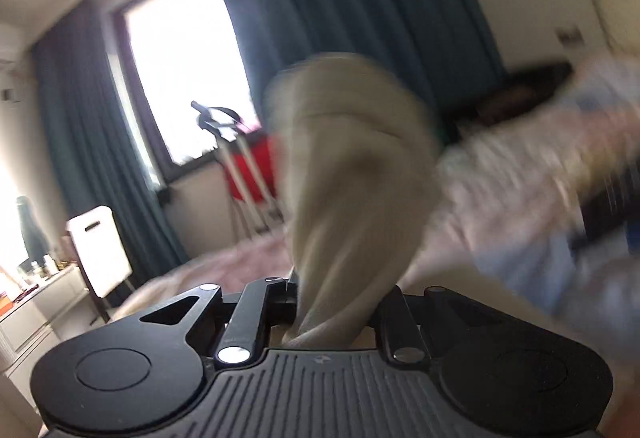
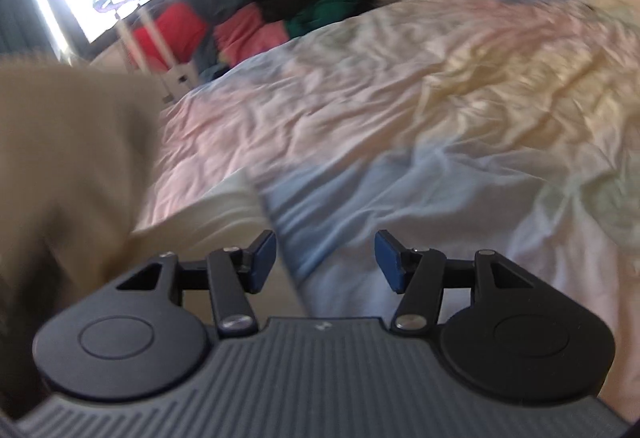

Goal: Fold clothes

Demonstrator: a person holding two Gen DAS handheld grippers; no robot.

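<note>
One beige garment (image 1: 352,174) hangs bunched from the left gripper (image 1: 336,312), whose fingers pinch it above the bed (image 1: 224,266); a firm grip matters while it is carried. From the right wrist, the right gripper (image 2: 325,258) has its fingers spread and empty over the bed, garment at its left; it should take a free edge and spread the cloth flat.

The left wrist camera looked nearly level past its fingers toward the window (image 1: 188,62). The right one tilted down, close over the bed (image 2: 400,118). Both caught the window and the red bag (image 1: 256,170).

Bunched beige garment (image 1: 352,174), lifted, blurred
</note>
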